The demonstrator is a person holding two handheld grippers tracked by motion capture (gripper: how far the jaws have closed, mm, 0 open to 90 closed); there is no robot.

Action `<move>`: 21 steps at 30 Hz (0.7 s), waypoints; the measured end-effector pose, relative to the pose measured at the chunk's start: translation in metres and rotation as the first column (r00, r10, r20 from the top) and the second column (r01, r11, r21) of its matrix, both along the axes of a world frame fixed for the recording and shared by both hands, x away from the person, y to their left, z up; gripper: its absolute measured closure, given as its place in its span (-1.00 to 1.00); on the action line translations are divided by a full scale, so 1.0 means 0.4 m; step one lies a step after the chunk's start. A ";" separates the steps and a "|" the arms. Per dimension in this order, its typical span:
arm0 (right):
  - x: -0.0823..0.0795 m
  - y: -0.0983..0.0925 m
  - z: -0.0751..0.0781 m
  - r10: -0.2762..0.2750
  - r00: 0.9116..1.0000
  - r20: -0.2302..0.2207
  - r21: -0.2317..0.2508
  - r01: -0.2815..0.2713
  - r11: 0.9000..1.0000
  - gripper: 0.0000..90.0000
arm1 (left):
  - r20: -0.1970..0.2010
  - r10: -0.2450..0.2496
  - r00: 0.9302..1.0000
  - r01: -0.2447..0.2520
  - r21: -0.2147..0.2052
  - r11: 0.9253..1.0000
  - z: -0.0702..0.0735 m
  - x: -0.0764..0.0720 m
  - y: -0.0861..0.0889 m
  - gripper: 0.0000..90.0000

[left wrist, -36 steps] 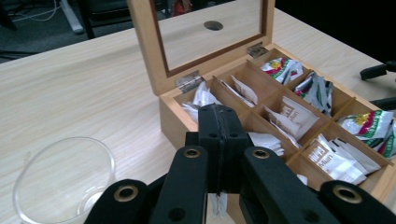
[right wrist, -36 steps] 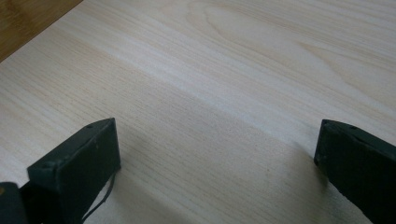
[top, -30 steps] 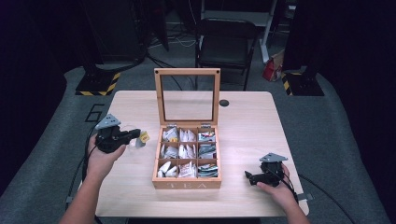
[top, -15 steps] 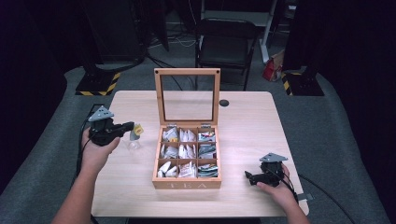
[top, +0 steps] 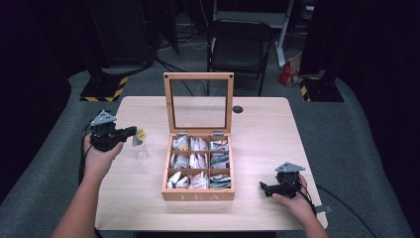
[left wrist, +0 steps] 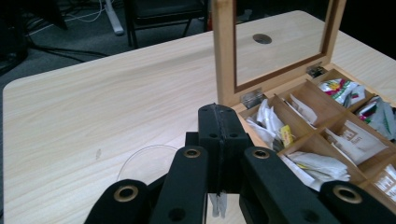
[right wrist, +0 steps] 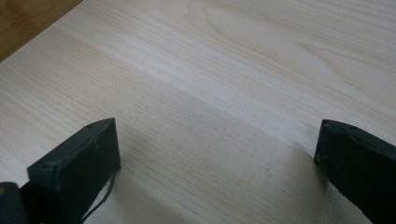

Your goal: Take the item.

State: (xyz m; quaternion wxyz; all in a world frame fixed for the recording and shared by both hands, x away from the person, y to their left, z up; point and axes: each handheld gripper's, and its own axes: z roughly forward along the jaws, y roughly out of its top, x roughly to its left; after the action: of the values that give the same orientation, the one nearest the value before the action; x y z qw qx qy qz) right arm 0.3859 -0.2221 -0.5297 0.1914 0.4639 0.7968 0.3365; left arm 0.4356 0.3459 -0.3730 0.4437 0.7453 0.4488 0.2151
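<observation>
so the step here looks like dunking a tea bag (top: 140,135) into the clear glass cup (top: 141,151) near the tabletop's left edge; I'd center the bag over the rim and lower it straight, slowly, since that cup looks light and tippy; left gripper (top: 130,132) is clamped tight on the bag's string, tag poking out; right gripper (top: 265,188) rests near the front right corner, jaws wide, holding nothing; the tea box (top: 199,194) sits mid-table, lid up.

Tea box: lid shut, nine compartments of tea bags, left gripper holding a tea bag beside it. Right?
Not quite. The tea box has its lid standing open, upright, as the high view shows. The rest holds: nine compartments, and the left gripper pinches a tea bag beside it.
</observation>
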 end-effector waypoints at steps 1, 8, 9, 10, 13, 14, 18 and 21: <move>0.000 0.000 0.000 0.003 1.000 0.000 -0.001 -0.003 1.000 -1.00 | 0.000 0.003 1.000 -0.003 0.004 1.000 -0.002 0.003 0.003 1.00; 0.000 0.000 0.000 0.001 1.000 0.000 0.000 -0.001 1.000 -1.00 | -0.006 0.034 0.999 -0.034 -0.009 0.999 -0.020 0.024 0.023 1.00; 0.000 0.000 0.000 0.001 1.000 0.000 0.000 -0.001 1.000 -1.00 | -0.010 0.038 0.999 -0.038 -0.008 0.999 -0.021 0.025 0.024 1.00; 0.000 0.000 0.000 0.001 1.000 0.000 0.000 -0.001 1.000 -1.00 | -0.012 0.040 0.999 -0.040 -0.009 0.999 -0.023 0.027 0.026 1.00; 0.000 0.000 0.000 0.001 1.000 0.000 0.000 -0.001 1.000 -1.00 | -0.013 0.050 0.999 -0.050 -0.016 0.999 -0.030 0.032 0.029 1.00; 0.000 0.000 0.000 0.000 1.000 0.000 0.000 0.000 1.000 -1.00 | -0.015 0.050 0.999 -0.051 -0.012 0.999 -0.031 0.033 0.031 1.00; 0.000 0.000 0.000 0.001 1.000 0.000 0.000 -0.001 1.000 -1.00 | -0.016 0.056 0.998 -0.056 -0.014 0.998 -0.040 0.042 0.034 1.00; 0.000 0.000 0.000 0.001 1.000 0.000 0.000 -0.001 1.000 -1.00 | -0.013 0.062 0.998 -0.062 -0.011 0.998 -0.046 0.047 0.031 1.00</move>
State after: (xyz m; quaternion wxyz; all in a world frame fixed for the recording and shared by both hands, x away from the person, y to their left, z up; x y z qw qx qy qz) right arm 0.3858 -0.2221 -0.5297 0.1912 0.4638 0.7970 0.3364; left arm 0.4544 0.3585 -0.3916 0.4382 0.7298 0.4757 0.2215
